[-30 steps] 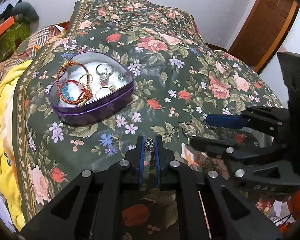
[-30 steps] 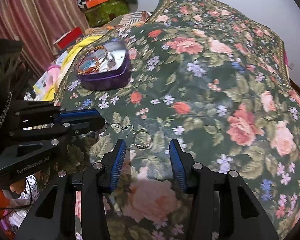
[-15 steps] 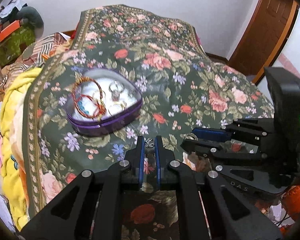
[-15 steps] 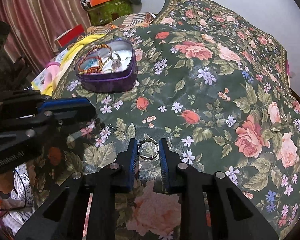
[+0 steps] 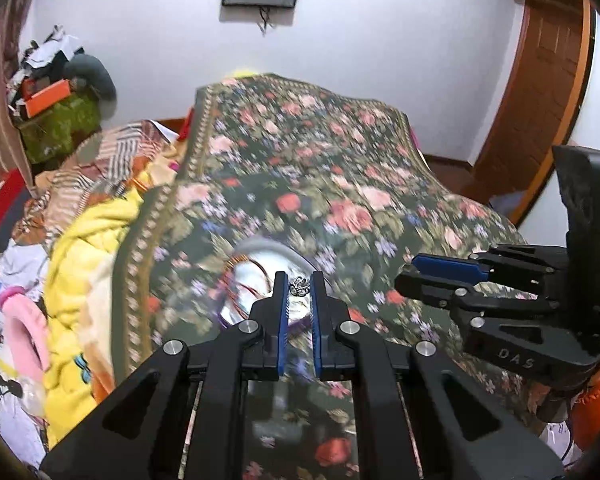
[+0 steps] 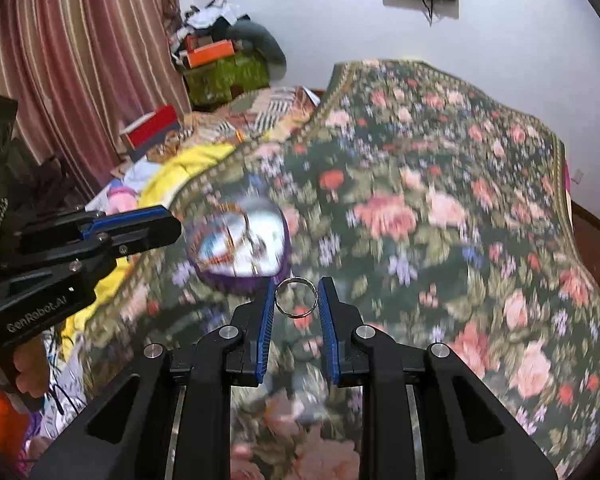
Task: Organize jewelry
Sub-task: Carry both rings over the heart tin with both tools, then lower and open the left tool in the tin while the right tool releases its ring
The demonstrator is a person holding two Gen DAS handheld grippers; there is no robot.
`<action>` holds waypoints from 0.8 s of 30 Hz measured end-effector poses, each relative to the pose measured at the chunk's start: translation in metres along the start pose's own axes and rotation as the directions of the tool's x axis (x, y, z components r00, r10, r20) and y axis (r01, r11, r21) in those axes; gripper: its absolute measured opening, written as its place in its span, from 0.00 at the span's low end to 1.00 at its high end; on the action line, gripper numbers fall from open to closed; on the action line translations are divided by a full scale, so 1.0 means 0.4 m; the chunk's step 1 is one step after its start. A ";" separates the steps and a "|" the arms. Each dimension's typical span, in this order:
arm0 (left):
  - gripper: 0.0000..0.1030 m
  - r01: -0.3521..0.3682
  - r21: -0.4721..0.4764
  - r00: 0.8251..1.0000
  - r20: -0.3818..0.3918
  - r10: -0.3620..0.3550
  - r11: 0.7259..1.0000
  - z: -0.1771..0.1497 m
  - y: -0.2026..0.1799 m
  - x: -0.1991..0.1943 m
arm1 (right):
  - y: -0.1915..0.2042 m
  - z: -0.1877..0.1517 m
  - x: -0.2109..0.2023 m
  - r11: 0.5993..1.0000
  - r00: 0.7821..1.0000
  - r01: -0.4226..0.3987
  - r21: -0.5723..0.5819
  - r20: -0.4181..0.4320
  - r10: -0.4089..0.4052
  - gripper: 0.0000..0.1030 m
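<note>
Two hand-held grippers above the bed (image 5: 300, 184): left hand-held gripper (image 5: 299, 286) pinches one small silver ornament (image 5: 299, 285); right hand-held gripper (image 6: 296, 298) clamps one silver ring (image 6: 296, 297), both near one purple jewelry tin (image 6: 244, 276).

The left gripper (image 5: 299, 289) is matt black plastic with ribbed blue pads on its fingers (image 5: 281, 308) and bright metal pivot pins, and so is the right gripper (image 6: 296, 298). The ring (image 6: 295, 296) is thin, polished metal. At 11 o'clock from it, the tin (image 6: 242, 250) has a glossy purple wall and mirror-shiny inside. The bedspread (image 6: 440, 216) is soft, matt floral cloth.
</note>
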State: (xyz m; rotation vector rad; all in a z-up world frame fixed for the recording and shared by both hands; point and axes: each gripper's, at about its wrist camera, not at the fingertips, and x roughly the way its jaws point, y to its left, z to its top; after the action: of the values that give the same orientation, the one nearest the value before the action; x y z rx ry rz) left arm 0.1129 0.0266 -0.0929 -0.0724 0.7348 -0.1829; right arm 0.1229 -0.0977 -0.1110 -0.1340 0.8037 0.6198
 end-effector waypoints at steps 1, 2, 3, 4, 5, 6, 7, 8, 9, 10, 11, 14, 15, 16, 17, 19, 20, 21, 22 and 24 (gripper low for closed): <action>0.08 -0.006 -0.001 1.000 0.008 0.006 1.000 0.005 0.006 -0.003 | 0.004 0.011 -0.001 1.000 1.000 0.000 -0.003 0.011 0.000 0.19; 0.08 -0.012 -0.003 1.000 0.017 0.012 1.000 0.011 0.013 -0.005 | 0.007 0.022 0.000 1.000 1.000 -0.002 -0.006 0.021 0.002 0.19; 0.08 -0.018 -0.006 1.000 0.023 0.018 1.000 0.015 0.020 -0.006 | 0.010 0.031 -0.001 1.000 1.000 -0.005 -0.008 0.029 0.005 0.19; 0.08 -0.021 -0.008 0.999 0.027 0.021 1.000 0.018 0.027 -0.007 | 0.014 0.042 0.000 1.000 0.999 -0.009 -0.011 0.038 0.009 0.19; 0.08 -0.024 -0.012 0.999 0.031 0.024 1.000 0.022 0.034 -0.007 | 0.019 0.053 0.002 1.000 0.999 -0.011 -0.014 0.046 0.012 0.19; 0.08 -0.025 -0.014 0.999 0.033 0.025 1.000 0.024 0.040 -0.007 | 0.025 0.064 0.004 1.000 0.998 -0.015 -0.020 0.054 0.016 0.19; 0.08 -0.027 -0.016 0.999 0.035 0.028 0.999 0.026 0.046 -0.003 | 0.031 0.072 0.005 1.000 0.998 -0.018 -0.025 0.060 0.019 0.19; 0.08 -0.031 -0.018 0.999 0.037 0.032 0.999 0.028 0.051 0.000 | 0.039 0.083 0.011 0.999 0.997 -0.018 -0.033 0.068 0.021 0.19; 0.08 -0.035 -0.020 0.999 0.037 0.036 0.999 0.031 0.057 0.004 | 0.044 0.090 0.015 0.999 0.997 -0.021 -0.039 0.073 0.024 0.19; 0.08 -0.037 -0.020 0.999 0.037 0.037 0.999 0.031 0.060 0.007 | 0.047 0.094 0.018 0.999 0.997 -0.025 -0.042 0.074 0.028 0.19; 0.08 -0.038 -0.021 0.999 0.037 0.039 0.999 0.033 0.065 0.012 | 0.053 0.102 0.028 0.999 0.997 -0.029 -0.046 0.075 0.033 0.19; 0.08 -0.041 -0.022 0.998 0.037 0.041 0.999 0.035 0.074 0.026 | 0.064 0.113 0.052 0.998 0.997 -0.039 -0.051 0.069 0.042 0.19; 0.08 -0.040 -0.023 0.998 0.037 0.041 0.999 0.035 0.076 0.029 | 0.065 0.115 0.061 0.998 0.997 -0.041 -0.052 0.065 0.044 0.19; 0.08 -0.040 -0.025 0.999 0.036 0.041 0.999 0.035 0.080 0.035 | 0.066 0.117 0.070 0.998 0.997 -0.043 -0.052 0.060 0.046 0.19; 0.08 -0.040 -0.027 0.999 0.034 0.041 0.999 0.034 0.083 0.039 | 0.066 0.118 0.076 0.998 0.997 -0.045 -0.053 0.056 0.048 0.19; 0.08 -0.041 -0.030 0.999 0.027 0.042 0.999 0.031 0.089 0.048 | 0.065 0.121 0.098 0.997 0.998 -0.049 -0.052 0.042 0.051 0.19; 0.08 -0.043 -0.031 0.999 0.023 0.044 0.999 0.028 0.091 0.053 | 0.064 0.122 0.107 0.997 0.998 -0.050 -0.052 0.036 0.052 0.19; 0.08 -0.044 -0.031 0.999 0.019 0.044 0.999 0.026 0.093 0.058 | 0.062 0.123 0.115 0.997 0.998 -0.050 -0.051 0.030 0.051 0.19; 0.08 -0.043 -0.031 0.999 0.015 0.043 0.999 0.024 0.094 0.062 | 0.061 0.125 0.119 0.998 0.998 -0.050 -0.049 0.027 0.052 0.19; 0.08 -0.041 -0.033 0.999 0.007 0.042 0.999 0.020 0.099 0.071 | 0.057 0.127 0.136 0.998 0.998 -0.054 -0.043 0.014 0.054 0.19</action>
State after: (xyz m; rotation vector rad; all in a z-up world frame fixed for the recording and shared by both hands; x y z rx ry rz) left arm 0.1445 0.0599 -0.1109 -0.0892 0.7309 -0.1307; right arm 0.1707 -0.0366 -0.1115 -0.1464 0.7816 0.6884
